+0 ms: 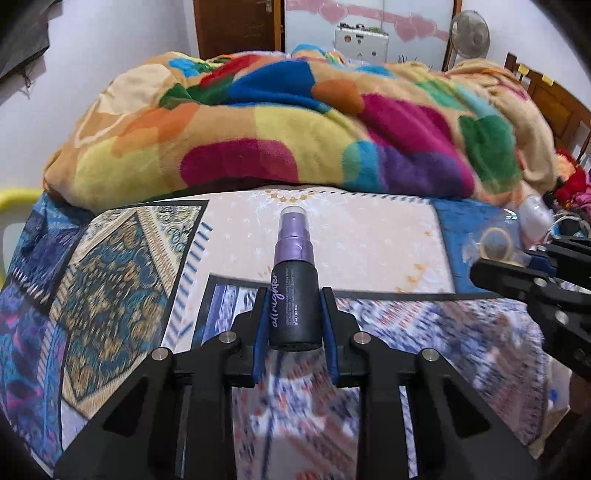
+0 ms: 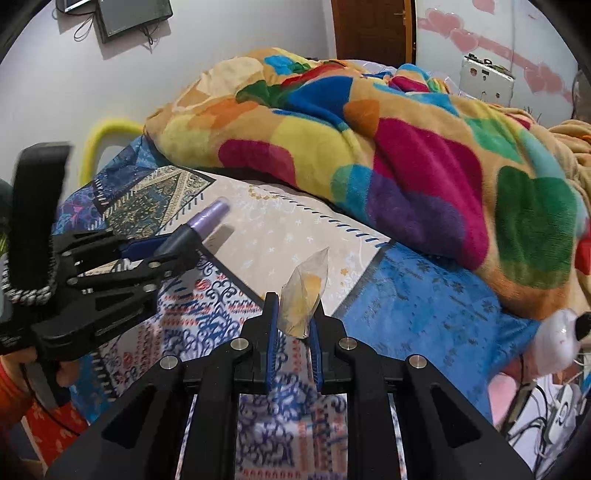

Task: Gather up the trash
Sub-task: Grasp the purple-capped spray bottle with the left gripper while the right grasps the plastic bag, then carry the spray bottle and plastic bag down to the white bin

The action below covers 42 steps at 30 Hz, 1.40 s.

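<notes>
We see a bed (image 1: 369,236) covered by a patchwork sheet of blue, cream and patterned panels. A thick blanket (image 1: 295,122) with bright colour patches lies heaped across its far side, filling the upper half of both views. Behind it stand a pale wall, a brown door (image 1: 236,26) and a fan (image 1: 469,33) at the far right.

Lower in the left wrist view, we look along the left gripper (image 1: 294,314). Its black arms end in blue pads, and these are clamped on the dark body of a small spray bottle (image 1: 293,280). The bottle points away from us along the fingers, its purple neck and clear cap reaching out past the fingertips, above the cream panel of the sheet. Pale lettering runs along its side. In the right wrist view the same bottle pokes out from the gripper at the left edge, and it looks lifted off the sheet, casting a shadow.

The right gripper (image 2: 293,325) is closed on a small clear plastic wrapper (image 2: 304,299) with something yellow inside. The wrapper stands up between the blue pads, its crumpled top rising just above the fingertips. From the left wrist view, that gripper enters at the right edge with the wrapper at its tip, well apart from the bottle.
</notes>
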{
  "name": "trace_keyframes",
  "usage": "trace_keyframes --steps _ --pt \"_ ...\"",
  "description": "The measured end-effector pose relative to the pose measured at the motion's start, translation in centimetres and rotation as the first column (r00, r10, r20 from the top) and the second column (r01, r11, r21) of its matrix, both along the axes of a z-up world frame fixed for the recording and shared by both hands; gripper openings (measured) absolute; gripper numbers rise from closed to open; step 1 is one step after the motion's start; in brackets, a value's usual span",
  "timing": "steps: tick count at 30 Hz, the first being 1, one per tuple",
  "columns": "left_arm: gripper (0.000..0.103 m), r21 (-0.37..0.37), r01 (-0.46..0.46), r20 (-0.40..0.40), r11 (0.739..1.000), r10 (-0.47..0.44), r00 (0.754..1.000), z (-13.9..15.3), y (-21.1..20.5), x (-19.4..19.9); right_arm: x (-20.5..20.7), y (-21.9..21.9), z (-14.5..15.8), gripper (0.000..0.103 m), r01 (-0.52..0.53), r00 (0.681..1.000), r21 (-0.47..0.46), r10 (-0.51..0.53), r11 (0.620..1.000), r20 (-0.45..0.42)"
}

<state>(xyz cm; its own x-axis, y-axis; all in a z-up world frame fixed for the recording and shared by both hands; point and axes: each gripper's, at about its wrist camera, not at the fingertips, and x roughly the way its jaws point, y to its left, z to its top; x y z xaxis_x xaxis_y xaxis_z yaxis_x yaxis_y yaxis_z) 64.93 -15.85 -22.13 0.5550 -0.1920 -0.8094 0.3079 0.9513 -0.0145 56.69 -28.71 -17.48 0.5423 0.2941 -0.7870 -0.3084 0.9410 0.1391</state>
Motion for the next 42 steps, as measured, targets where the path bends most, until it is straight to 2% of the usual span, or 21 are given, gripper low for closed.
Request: trace_keyframes --steps 10,14,21,31,38,42 --pt "0.025 -0.044 -0.043 0.049 0.998 0.045 0.998 6.6 1.7 -8.4 -4.6 0.9 5.0 0.014 -0.018 0.998 0.01 0.017 1.0 0.053" --pt "0.025 -0.047 -0.057 0.104 0.997 0.062 0.993 9.1 3.5 -12.5 -7.3 1.9 7.3 0.014 -0.038 0.996 0.033 0.036 0.999 0.08" --pt "0.025 -0.07 -0.128 0.13 0.989 0.137 0.982 11.5 7.6 -19.0 -12.2 4.8 9.5 0.014 -0.098 0.989 0.057 0.092 0.993 0.112" --pt "0.025 -0.092 -0.24 0.121 0.966 0.25 0.961 12.0 13.8 -28.8 -18.3 11.3 9.9 0.014 -0.223 0.969 0.071 0.213 0.972 0.121" --pt "0.025 -0.111 -0.331 0.121 0.937 0.343 0.931 10.9 18.9 -34.3 -21.2 16.8 8.8 0.014 -0.314 0.947 0.07 0.307 0.947 0.092" --pt "0.025 -0.126 -0.382 0.115 0.915 0.396 0.911 9.2 22.5 -36.9 -22.4 19.7 7.7 0.014 -0.355 0.935 0.083 0.351 0.931 0.054"
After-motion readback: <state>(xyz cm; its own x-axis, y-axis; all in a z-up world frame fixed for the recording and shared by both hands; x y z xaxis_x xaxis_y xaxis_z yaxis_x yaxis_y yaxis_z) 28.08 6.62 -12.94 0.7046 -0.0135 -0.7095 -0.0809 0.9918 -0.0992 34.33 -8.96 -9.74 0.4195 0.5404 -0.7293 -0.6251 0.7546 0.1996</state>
